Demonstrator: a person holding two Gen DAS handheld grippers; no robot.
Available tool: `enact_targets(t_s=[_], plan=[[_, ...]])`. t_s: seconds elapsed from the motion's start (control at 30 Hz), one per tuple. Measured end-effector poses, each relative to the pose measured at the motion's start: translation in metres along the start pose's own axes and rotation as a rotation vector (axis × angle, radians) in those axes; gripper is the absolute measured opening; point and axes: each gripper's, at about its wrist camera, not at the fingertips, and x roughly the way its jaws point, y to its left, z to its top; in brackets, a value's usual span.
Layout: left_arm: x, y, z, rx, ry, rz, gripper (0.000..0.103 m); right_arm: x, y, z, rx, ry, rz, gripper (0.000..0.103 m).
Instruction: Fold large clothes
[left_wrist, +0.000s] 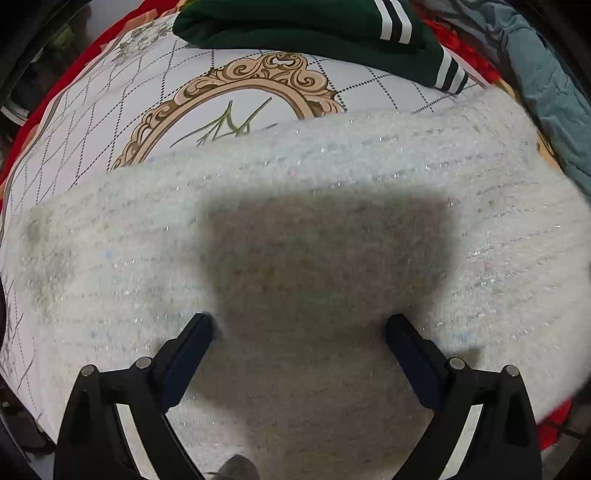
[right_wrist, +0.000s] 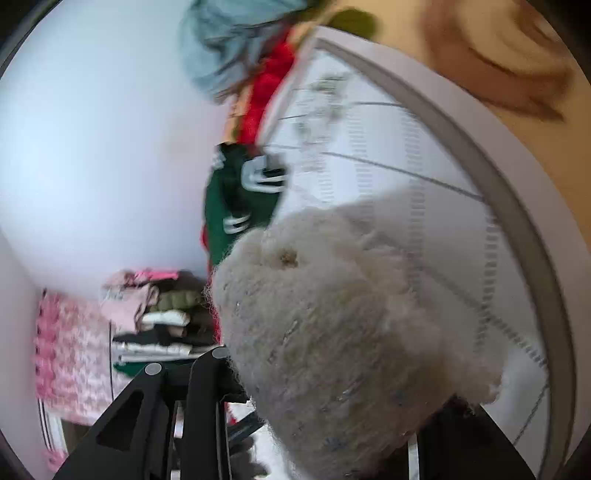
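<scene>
Fuzzy cream knitted sweater (left_wrist: 332, 206) lies spread on the quilted white bedspread (left_wrist: 110, 96). Left tool (left_wrist: 299, 332) hovers over it, spread wide, likely to pin it. Right tool (right_wrist: 332, 369) pinches a bunched portion, lifted probably for folding over.

place: home bedroom | evidence: printed bedsheet (left_wrist: 110, 96); stacked folded clothes (right_wrist: 159, 325)

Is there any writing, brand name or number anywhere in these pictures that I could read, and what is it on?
None: no readable text in either view.
Dark green garment with white stripes: stripes only, no lettering.
White bedsheet with a gold ornate frame print: ornament only.
Fuzzy cream knitted sweater: no label showing.
Stack of folded clothes: too blurred to tell.
</scene>
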Motion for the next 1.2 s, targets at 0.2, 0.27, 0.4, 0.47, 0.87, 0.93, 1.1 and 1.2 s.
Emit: enact_targets(t_s=[0.2, 0.27, 0.4, 0.47, 0.87, 0.93, 1.1, 1.2], plan=[[0.012, 0.011, 0.023, -0.06, -0.027, -0.092, 0.103, 0.008, 0.081, -0.019, -0.178, 0.072, 0.001, 0.033], [0.016, 0.015, 0.032, -0.078, -0.043, -0.14, 0.103, 0.016, 0.106, -0.023, -0.239, 0.093, -0.015, 0.033], [0.008, 0.032, 0.045, -0.134, -0.046, -0.211, 0.102, 0.031, 0.152, -0.037, -0.349, 0.138, -0.034, 0.033], [-0.013, 0.054, 0.041, -0.194, -0.08, -0.237, 0.102, 0.039, 0.177, -0.051, -0.402, 0.172, -0.026, 0.033], [-0.157, 0.255, -0.112, -0.645, -0.276, -0.061, 0.102, 0.18, 0.251, -0.27, -0.742, 0.642, -0.052, 0.033], [-0.159, 0.278, -0.131, -0.682, -0.28, -0.002, 0.102, 0.203, 0.235, -0.305, -0.776, 0.709, -0.09, 0.033], [-0.159, 0.329, -0.174, -0.785, -0.294, 0.036, 0.102, 0.249, 0.179, -0.382, -0.865, 0.834, -0.231, 0.033], [-0.164, 0.341, -0.178, -0.802, -0.315, 0.039, 0.102, 0.263, 0.153, -0.408, -0.915, 0.883, -0.29, 0.033]])
